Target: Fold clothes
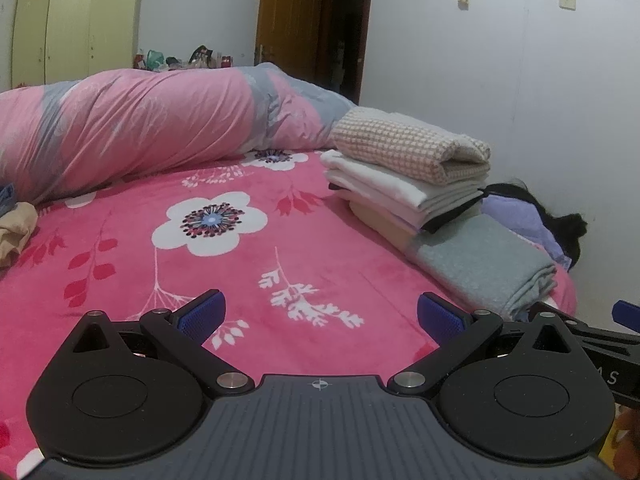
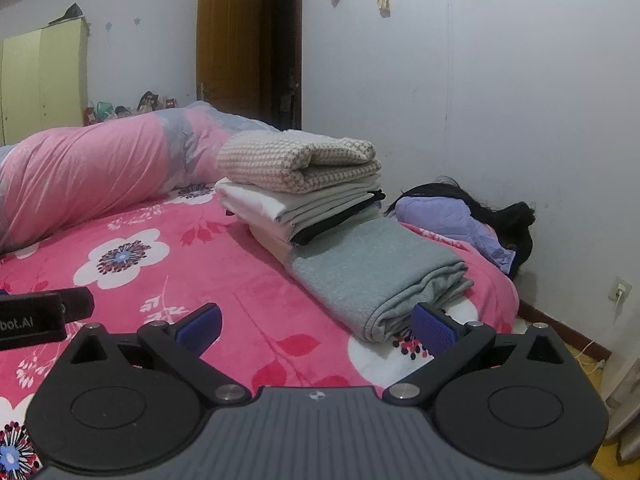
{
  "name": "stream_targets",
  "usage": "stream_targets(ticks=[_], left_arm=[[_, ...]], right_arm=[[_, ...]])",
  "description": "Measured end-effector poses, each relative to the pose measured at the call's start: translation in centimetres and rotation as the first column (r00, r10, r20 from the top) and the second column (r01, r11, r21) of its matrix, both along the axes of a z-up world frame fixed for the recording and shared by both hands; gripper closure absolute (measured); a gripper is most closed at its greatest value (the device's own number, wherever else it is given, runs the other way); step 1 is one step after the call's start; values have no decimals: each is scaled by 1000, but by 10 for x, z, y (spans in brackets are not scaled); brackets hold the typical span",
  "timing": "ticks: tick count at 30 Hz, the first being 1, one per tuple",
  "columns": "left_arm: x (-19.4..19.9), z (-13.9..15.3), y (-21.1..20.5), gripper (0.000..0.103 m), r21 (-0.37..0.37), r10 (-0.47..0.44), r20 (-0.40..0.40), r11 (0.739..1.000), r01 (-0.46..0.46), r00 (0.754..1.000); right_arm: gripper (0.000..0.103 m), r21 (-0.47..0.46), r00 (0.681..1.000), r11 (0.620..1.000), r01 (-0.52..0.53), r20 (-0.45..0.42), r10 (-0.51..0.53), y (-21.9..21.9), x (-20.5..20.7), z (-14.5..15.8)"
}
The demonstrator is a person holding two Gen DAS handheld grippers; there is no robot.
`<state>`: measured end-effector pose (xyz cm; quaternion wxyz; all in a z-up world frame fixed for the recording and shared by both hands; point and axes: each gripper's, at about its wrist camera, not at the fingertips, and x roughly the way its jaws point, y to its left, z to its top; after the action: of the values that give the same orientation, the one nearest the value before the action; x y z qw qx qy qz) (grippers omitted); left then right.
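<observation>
Beside folded stack (image 2: pixel 304 196): purple garment (image 2: pixel 452 220), perhaps.

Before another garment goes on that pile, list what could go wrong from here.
1. The stack of folded clothes overhangs the folded grey blanket near the bed's edge; added weight could tip it.
2. The right gripper, open, has one blue finger close to the blanket's corner and might snag it.
3. The crumpled beige garment sits far across the pink floral bedspread; dragging it could crease it.

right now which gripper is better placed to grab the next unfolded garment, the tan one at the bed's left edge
Left, probably. The tan garment shows only in the left wrist view, at its left edge. The left gripper is open and empty; the right gripper, also open, faces the folded stack.
</observation>
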<state>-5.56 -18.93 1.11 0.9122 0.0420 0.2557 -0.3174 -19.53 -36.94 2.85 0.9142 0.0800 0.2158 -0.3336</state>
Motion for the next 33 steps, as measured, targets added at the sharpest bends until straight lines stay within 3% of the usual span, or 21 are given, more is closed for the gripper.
stream_targets(ticks=[33], left_arm=[[7, 5, 19, 0, -31, 35, 3, 999, -35, 999]], right_arm=[[0, -22, 999, 999, -42, -8, 42, 14, 12, 4]])
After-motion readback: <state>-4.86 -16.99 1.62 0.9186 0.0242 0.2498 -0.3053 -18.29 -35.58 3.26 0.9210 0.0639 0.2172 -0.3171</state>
